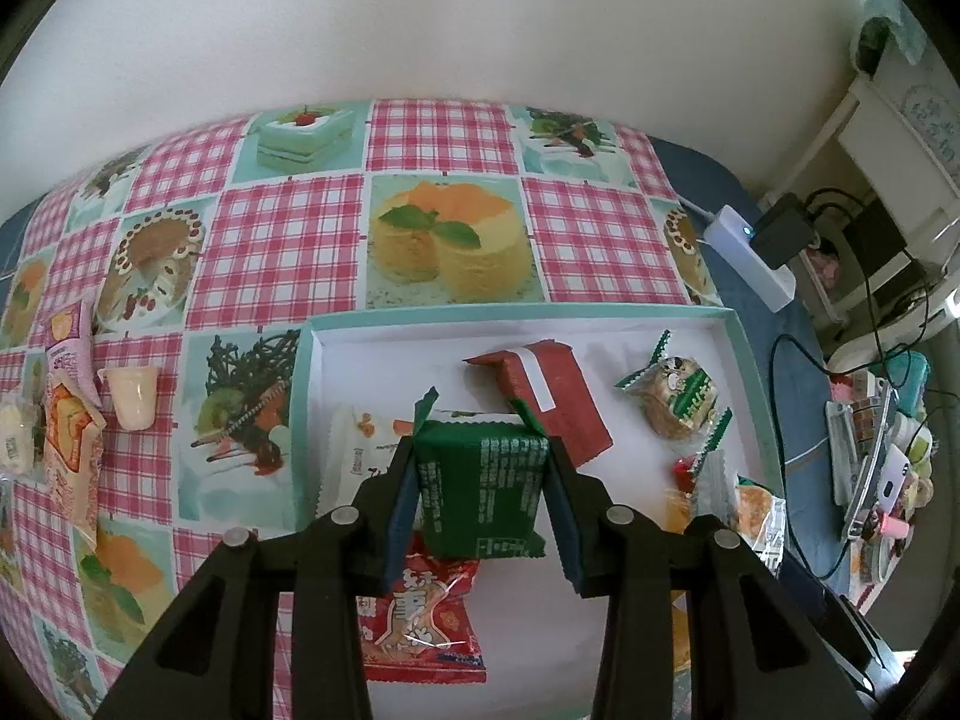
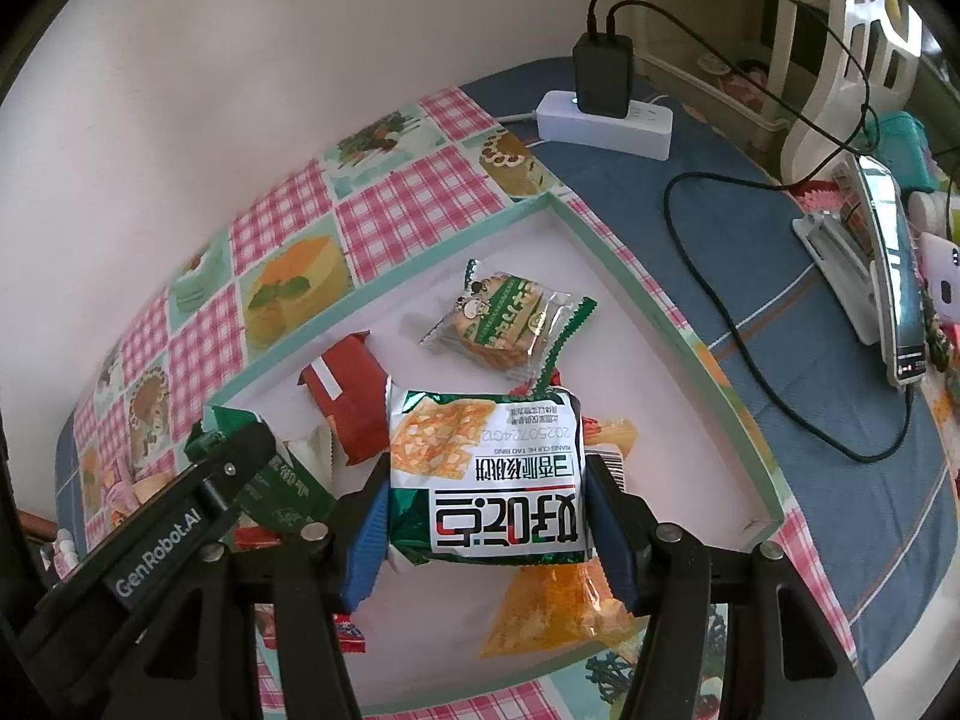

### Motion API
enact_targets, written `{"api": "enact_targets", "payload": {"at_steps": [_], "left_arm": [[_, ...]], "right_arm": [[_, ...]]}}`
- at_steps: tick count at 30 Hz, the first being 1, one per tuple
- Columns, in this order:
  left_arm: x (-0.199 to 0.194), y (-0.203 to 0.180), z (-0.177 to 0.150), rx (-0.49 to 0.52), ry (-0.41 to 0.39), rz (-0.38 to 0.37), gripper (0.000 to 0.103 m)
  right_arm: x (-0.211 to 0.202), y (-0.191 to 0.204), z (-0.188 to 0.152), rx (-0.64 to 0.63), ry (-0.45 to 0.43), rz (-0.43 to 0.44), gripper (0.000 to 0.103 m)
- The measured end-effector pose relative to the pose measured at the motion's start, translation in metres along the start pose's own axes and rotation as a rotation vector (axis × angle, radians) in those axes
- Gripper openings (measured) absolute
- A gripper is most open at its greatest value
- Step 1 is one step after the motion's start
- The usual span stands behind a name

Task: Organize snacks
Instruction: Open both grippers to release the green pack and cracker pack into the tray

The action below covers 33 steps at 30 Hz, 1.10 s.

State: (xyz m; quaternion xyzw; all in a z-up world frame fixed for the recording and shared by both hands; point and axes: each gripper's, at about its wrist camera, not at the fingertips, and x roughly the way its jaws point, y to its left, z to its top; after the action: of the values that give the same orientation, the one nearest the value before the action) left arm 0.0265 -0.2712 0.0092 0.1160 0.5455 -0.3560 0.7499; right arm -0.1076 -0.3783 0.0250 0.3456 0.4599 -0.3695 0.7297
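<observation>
Your left gripper (image 1: 483, 498) is clamped on a green packet (image 1: 483, 489), its blue pads pressing both sides, and it holds that packet above the white tray (image 1: 516, 324). Just under the packet, toward you, lies a red bag (image 1: 423, 621) on the tray floor. To the gripper's left sits a white packet (image 1: 360, 450), partly hidden by the finger. Ahead and slightly right lies a dark red packet (image 1: 549, 402), and farther right a round cookie in a clear wrapper (image 1: 675, 399). Outside the tray, far to the left on the checked tablecloth (image 1: 276, 252), a small cup (image 1: 133, 396) stands beside some pink and orange packets (image 1: 69, 384).

Your right gripper (image 2: 486, 516) grips a green-and-white cracker bag (image 2: 486, 474) by its sides, also above the tray (image 2: 690, 348). Below and slightly right of it lies an orange bag (image 2: 558, 606). The left gripper (image 2: 252, 480) shows close on its left with the green packet (image 2: 285, 495). Ahead sit the dark red packet (image 2: 351, 402) and the cookie (image 2: 498, 324). Far ahead to the right, a white power strip (image 2: 606, 123) carries a black charger (image 2: 603, 72).
</observation>
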Motion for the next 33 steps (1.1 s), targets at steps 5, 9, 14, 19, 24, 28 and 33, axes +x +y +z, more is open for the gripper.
{"api": "enact_targets", "payload": {"at_steps": [5, 9, 14, 19, 24, 28, 33], "left_arm": [[-0.006, 0.005, 0.002, -0.018, -0.009, -0.003, 0.062], [-0.009, 0.011, 0.003, -0.042, -0.005, 0.003, 0.062], [-0.012, 0.022, 0.005, -0.077, 0.007, 0.049, 0.076], [-0.011, 0.037, 0.003, -0.107, 0.031, 0.137, 0.078], [-0.007, 0.048, 0.002, -0.135, 0.052, 0.160, 0.086], [-0.005, 0.050, 0.001, -0.134, 0.058, 0.180, 0.086], [-0.005, 0.056, 0.001, -0.135, 0.033, 0.248, 0.099]], "right_arm": [[-0.002, -0.001, 0.000, 0.007, -0.005, -0.003, 0.063], [-0.002, -0.002, 0.001, 0.011, -0.002, -0.001, 0.063], [-0.001, 0.000, 0.001, 0.009, 0.001, -0.006, 0.064], [0.001, -0.001, 0.002, 0.011, 0.005, -0.004, 0.073], [0.000, -0.001, 0.002, 0.008, 0.005, -0.009, 0.076], [0.000, -0.001, 0.001, 0.008, 0.001, -0.011, 0.086], [0.001, -0.002, 0.001, 0.014, -0.009, -0.004, 0.103]]}}
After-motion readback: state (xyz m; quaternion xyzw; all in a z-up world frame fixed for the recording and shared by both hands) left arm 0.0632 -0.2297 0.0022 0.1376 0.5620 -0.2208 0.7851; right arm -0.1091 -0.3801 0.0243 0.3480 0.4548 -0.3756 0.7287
